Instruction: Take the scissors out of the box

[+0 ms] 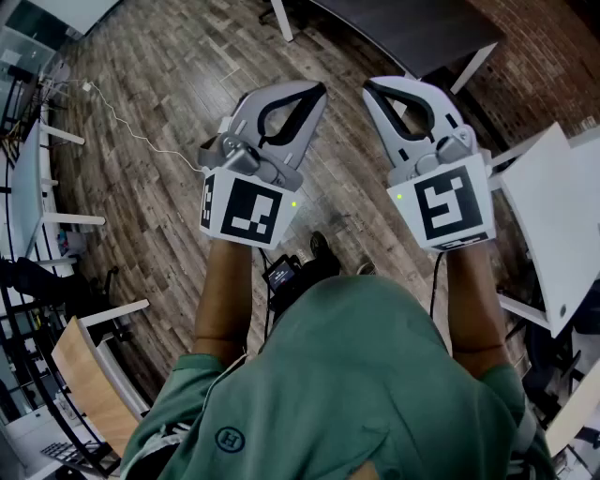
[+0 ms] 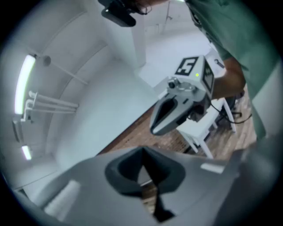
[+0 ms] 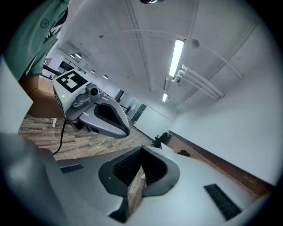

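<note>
Brown wood-plank floor, seen from above.
The plank floor carries a thin white cable trailing across its upper left. A dark-topped table on white legs stands at the top edge, a white table at the right and a pale wooden chair at the lower left. A dark shoe rests near the centre.

scissors: not visible in any view; not between either gripper's jaws
box: not visible in any view
left gripper: jaws together, empty
right gripper: jaws together, empty
</note>
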Demonstrator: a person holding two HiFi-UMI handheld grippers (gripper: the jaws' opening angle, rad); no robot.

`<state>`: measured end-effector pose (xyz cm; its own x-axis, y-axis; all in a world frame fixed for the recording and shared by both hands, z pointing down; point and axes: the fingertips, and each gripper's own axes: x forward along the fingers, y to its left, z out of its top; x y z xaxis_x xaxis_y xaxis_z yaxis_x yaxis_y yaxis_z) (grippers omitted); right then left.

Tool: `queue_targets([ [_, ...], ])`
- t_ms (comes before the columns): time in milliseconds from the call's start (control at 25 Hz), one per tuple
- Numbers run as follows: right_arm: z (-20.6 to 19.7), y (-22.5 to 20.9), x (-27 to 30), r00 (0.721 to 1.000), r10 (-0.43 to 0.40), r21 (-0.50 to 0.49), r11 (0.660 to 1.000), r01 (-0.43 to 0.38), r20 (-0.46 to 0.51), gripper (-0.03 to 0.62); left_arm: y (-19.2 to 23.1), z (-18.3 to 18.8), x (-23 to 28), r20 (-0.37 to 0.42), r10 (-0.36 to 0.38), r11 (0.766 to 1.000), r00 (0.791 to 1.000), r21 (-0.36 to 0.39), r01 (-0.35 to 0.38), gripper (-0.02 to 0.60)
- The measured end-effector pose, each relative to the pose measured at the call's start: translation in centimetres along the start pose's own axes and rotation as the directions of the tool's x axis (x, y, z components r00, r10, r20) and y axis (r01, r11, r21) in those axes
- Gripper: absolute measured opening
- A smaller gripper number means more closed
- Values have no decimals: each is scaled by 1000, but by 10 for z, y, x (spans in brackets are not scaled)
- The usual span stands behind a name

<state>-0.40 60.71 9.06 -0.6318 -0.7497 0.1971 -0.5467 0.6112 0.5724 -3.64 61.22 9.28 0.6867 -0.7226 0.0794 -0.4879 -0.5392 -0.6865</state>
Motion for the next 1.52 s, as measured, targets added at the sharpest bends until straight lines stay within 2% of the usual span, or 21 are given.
queue_targets([
  [120,-4,-3,8,1000,0,3,1000,0,-5,6,3,-5,6,4,-11,1000,1000,22,11,0],
  [560,-9,-11,43,1000,-12,12,1000,13,-12,8,24,-34,17,-5,-19,1000,1000,-13,19,0],
  [720,-11,-15,59,1000,-23,6,1000,23,-11,8,33,-45,23,0,-27,1000,1000,-1,27,0],
  [1120,-13,-44,113,998,-54,-24,998,54,-31,8,80,-79,52,31,-24,1000,999,-2,25,0],
  [1280,-10,-37,112,997,-68,-33,997,66,-42,8,80,-80,48,46,-30,1000,998,-6,30,0],
  [1520,-17,-57,129,997,-60,-25,998,59,-42,6,94,-86,71,45,-42,999,998,-1,42,0],
])
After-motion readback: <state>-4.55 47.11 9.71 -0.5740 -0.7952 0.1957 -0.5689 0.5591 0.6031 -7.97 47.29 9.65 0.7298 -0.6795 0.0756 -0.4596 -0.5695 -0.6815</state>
